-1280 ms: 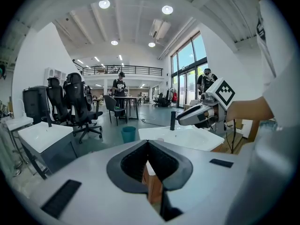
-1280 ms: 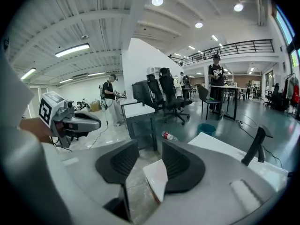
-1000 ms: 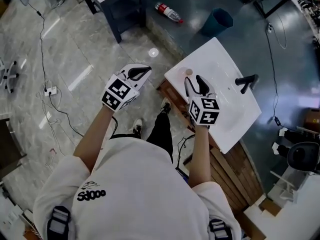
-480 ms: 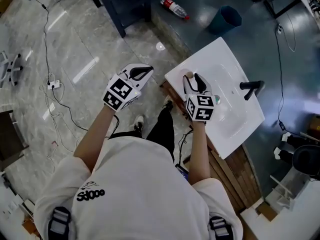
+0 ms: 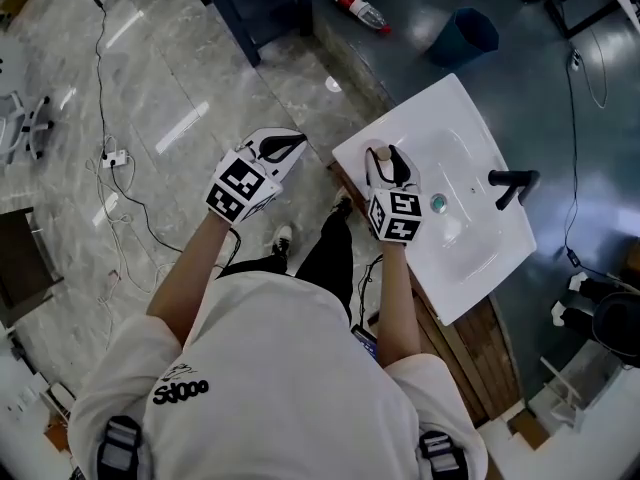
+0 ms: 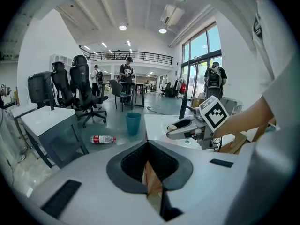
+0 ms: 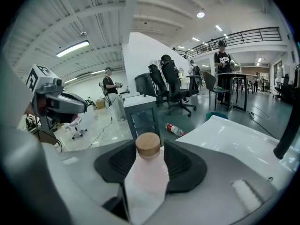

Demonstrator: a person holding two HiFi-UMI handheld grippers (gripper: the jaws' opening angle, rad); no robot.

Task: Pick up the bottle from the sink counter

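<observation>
A pale pink bottle (image 7: 144, 177) with a round wooden cap stands upright at the near-left corner of the white sink counter (image 5: 475, 243). From the head view only its cap shows, so the bottle (image 5: 380, 151) is mostly hidden. My right gripper (image 7: 149, 159) has its jaws on both sides of the bottle's body, pressed against it; in the head view the right gripper (image 5: 388, 160) sits over that corner. My left gripper (image 5: 286, 146) hangs over the floor left of the counter, jaws together and holding nothing, and its own view shows the left gripper (image 6: 149, 156) with only a thin slit.
A black faucet (image 5: 510, 183) rises at the counter's far side, and a drain (image 5: 438, 204) lies in the basin. On the floor beyond are a red-labelled plastic bottle (image 5: 360, 8), a blue bin (image 5: 470, 33) and a dark table (image 5: 265, 8). Wooden boards (image 5: 480, 353) lie under the counter. Cables cross the floor at left.
My right gripper slid forward and left along the counter until its jaws took in the bottle. The head camera shifted a little. The left gripper stayed where it was.
</observation>
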